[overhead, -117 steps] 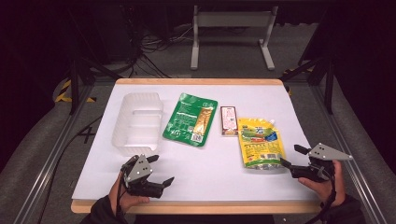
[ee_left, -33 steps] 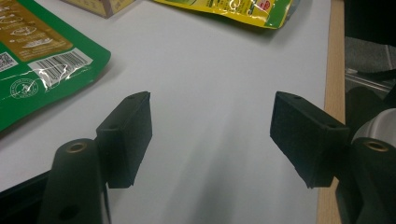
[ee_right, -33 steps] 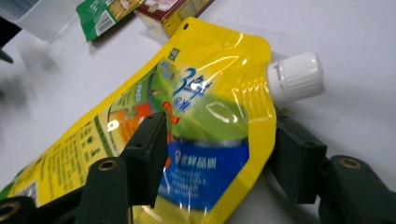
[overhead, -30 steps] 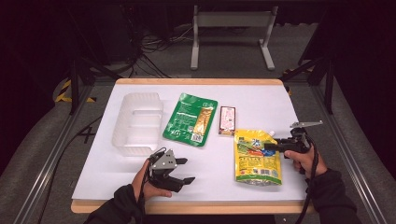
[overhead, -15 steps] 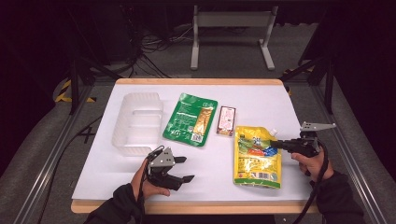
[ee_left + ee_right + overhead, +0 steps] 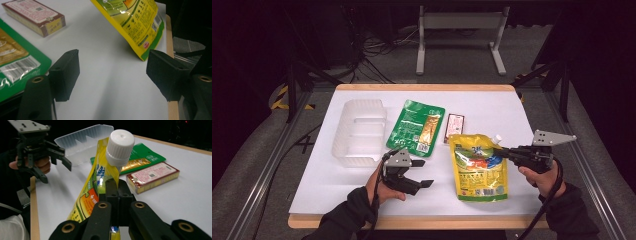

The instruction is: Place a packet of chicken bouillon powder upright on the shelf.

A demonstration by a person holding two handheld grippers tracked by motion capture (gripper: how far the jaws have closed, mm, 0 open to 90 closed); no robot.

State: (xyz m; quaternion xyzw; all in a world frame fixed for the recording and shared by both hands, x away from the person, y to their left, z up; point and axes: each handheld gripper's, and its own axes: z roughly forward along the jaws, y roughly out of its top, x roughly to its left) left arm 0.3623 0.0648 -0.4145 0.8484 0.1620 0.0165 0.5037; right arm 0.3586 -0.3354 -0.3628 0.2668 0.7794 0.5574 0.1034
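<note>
Small box (image 6: 455, 128) lies between flat packet (image 6: 416, 127) and pouch (image 6: 477, 167).

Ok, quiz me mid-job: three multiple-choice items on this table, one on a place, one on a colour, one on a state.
1. Where does the small box lie?
A. Inside the clear tray
B. Between the green packet and the yellow pouch
C. On the floor

2. What colour is the cap on the yellow pouch?
A. White
B. Red
C. Black

3. What is the right gripper doing?
A. Standing open above the table
B. Shut on the green packet
C. Shut on the yellow pouch

Answers:
1 B: the high view shows it just right of the green packet and just above the pouch, apart from the clear tray.
2 A: the right gripper view shows a white screw cap.
3 C: its fingers pinch the pouch just below the cap.
</note>
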